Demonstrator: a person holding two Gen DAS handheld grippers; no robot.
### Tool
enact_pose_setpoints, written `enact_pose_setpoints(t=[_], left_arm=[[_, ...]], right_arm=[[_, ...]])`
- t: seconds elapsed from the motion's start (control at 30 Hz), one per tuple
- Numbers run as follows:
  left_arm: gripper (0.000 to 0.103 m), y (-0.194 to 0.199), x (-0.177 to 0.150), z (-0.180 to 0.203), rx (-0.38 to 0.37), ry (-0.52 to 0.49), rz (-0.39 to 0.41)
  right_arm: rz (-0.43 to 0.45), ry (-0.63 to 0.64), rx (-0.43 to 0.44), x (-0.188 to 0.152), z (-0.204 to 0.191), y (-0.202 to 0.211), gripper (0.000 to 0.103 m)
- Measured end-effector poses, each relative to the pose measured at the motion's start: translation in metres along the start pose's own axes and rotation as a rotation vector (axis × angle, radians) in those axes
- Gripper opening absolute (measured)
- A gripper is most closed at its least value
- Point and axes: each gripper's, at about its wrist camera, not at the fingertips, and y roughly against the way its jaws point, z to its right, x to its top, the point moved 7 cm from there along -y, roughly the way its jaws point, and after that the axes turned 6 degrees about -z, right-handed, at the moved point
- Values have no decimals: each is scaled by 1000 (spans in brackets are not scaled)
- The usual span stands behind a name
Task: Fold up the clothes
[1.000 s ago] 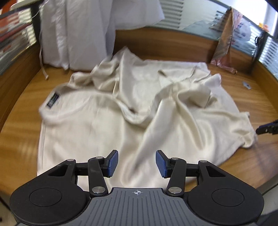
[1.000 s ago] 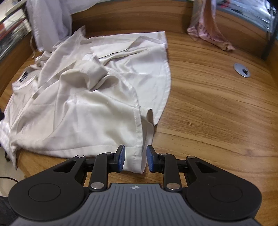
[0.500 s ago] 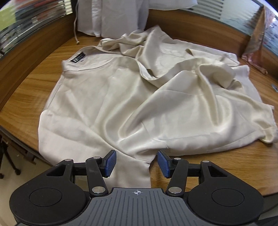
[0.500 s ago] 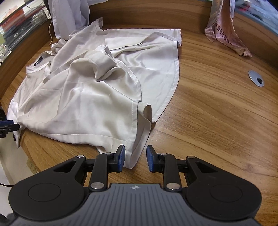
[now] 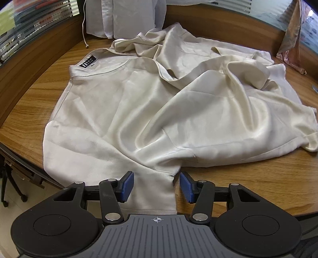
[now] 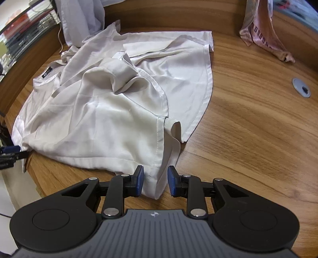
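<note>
A crumpled cream satin shirt (image 5: pixel 127 111) lies spread across a curved wooden table (image 6: pixel 258 129). The left gripper (image 5: pixel 156 187) and right gripper (image 6: pixel 155 183) each have blue-padded fingers (image 6: pixel 139 181) spread apart around a near hem edge, not clamping.

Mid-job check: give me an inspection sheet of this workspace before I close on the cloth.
Surface: curved wooden desk, raised rim behind.
Job's things: crumpled cream satin shirt, black neck label.
Clutter: white garment and pink patterned cloth draped over rim.
Grippers: left hand-held gripper open, sleeve cuff between pads; right hand-held gripper open, astride shirt corner.
Cables: white cord hanging; grey cable grommet.
Surroundings: window blinds.
</note>
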Motion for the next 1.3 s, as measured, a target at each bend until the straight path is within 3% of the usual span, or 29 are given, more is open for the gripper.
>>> enact_pose_setpoints(t=[0.1, 0.13, 0.2, 0.37, 0.47, 0.73, 0.9, 1.1, 1.3], left_arm=[[30, -5, 0, -2, 2, -38, -27], [16, -5, 1, -2, 0, -57, -31], [7, -2, 7, -3, 3, -95, -37], [6, 22, 38, -14, -35, -197, -33], [6, 38, 51, -14, -69, -347, -53], [5, 48, 42, -6, -161, -750, -162], [5, 37, 38, -3, -179, -879, -181], [4, 27, 30, -7, -134, -942, -160], [4, 45, 21, -11, -102, -854, -134]], right_arm=[[-10, -22, 3, 3, -1, -9, 18], [-8, -31, 4, 3, -1, -9, 11], [4, -55, 7, 4, -2, -5, 10], [85, -85, 28, 1, -16, 30, 8], [138, -102, 18, -11, -28, 55, 9], [197, -105, -40, -74, -57, 83, 9], [186, -102, -79, -111, -71, 82, 9], [154, -54, -80, -130, -81, 67, 9], [138, 53, -48, -124, -90, 83, 9]])
